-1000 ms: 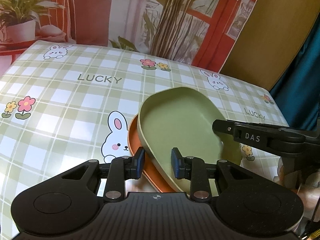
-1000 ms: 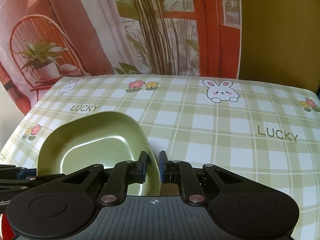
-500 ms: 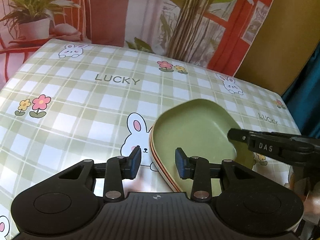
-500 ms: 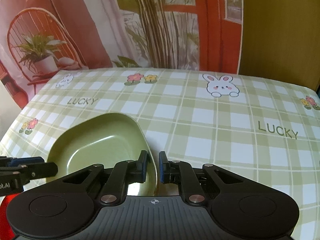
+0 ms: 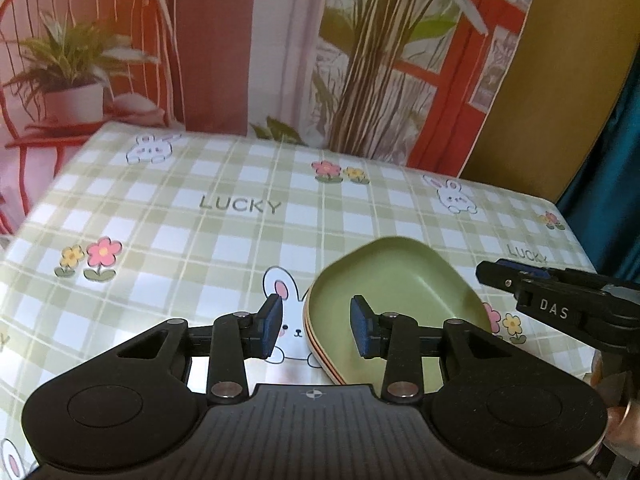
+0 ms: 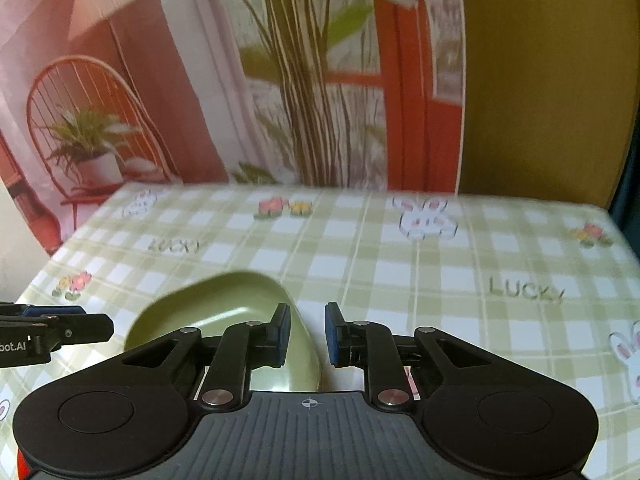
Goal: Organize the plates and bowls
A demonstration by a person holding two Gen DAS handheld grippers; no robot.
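On the checked tablecloth [image 5: 168,240] my green plate [image 5: 384,292] lay near me, long axis running near-to-far. Only my left view showed orange rims [image 5: 310,340] stacked beneath. My left gripper [image 5: 316,328] gaped empty; my right gripper [image 6: 307,334] was opening, gripping nothing.

tablecloth [image 5: 168,240] bare, plate stack [image 5: 394,300] near edge

The right gripper [image 6: 307,334], black with blue pads, has its jaws opening, nothing pressed between them. A rounded sage-green plate [image 6: 224,308] lies at its ten o'clock on the green-checked bunny-print tablecloth [image 6: 440,280]. The other gripper's black tip [image 6: 60,330] enters at nine o'clock, apart from the plate.
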